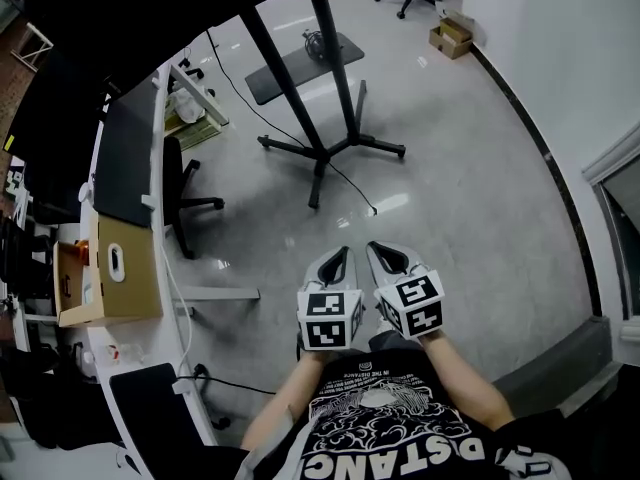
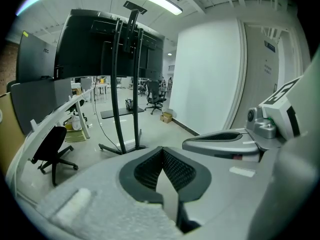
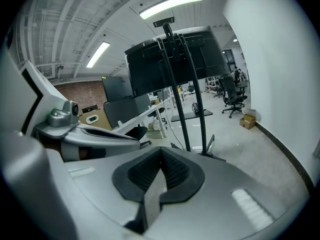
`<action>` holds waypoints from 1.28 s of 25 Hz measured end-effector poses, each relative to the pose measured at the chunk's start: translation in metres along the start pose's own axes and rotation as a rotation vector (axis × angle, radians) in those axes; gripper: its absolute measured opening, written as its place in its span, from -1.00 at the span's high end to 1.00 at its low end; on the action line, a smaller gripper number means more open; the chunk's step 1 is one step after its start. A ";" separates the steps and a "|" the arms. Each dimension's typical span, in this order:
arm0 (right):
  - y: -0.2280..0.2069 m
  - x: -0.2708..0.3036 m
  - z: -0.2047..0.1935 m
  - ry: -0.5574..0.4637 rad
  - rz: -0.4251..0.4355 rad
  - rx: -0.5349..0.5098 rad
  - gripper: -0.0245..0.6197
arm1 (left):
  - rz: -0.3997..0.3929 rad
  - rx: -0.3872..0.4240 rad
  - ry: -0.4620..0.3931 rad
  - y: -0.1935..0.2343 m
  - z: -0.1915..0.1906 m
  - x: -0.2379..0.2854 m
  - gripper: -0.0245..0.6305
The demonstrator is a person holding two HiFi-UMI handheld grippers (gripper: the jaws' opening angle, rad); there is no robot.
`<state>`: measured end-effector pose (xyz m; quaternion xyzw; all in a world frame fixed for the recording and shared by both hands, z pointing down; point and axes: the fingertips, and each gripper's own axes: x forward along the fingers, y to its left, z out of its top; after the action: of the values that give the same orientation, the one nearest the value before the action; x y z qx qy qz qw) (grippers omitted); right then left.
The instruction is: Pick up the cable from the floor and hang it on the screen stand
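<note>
Left gripper (image 1: 338, 260) and right gripper (image 1: 388, 258): jaws pressed together, empty. Cable (image 1: 352, 184) lies on the floor (image 1: 460, 168), touching the screen stand (image 1: 322, 151) base.

place: office | cues: desks (image 1: 145, 346), swivel chairs (image 1: 176, 183), screen stand (image 1: 335, 63)

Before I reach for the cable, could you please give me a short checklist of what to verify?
1. Left hand-held gripper empty: ok, jaws together on nothing.
2. Right hand-held gripper empty: ok, likewise.
3. Jaws open to grasp: not ok, both shut.
4. Cable found: ok, on the floor ahead, trailing from the screen stand base.
5. Hanging spot on the stand: cannot tell.
</note>
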<state>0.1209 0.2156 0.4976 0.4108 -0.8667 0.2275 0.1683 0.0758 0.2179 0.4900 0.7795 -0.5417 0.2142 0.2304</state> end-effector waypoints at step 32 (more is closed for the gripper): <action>-0.092 0.224 0.018 0.162 -0.088 0.039 0.90 | -0.130 -0.063 0.136 0.148 0.031 0.200 0.93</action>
<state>0.0562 0.0119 0.6131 0.4321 -0.8268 0.2691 0.2395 0.0032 0.0052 0.6004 0.7891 -0.4795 0.2340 0.3044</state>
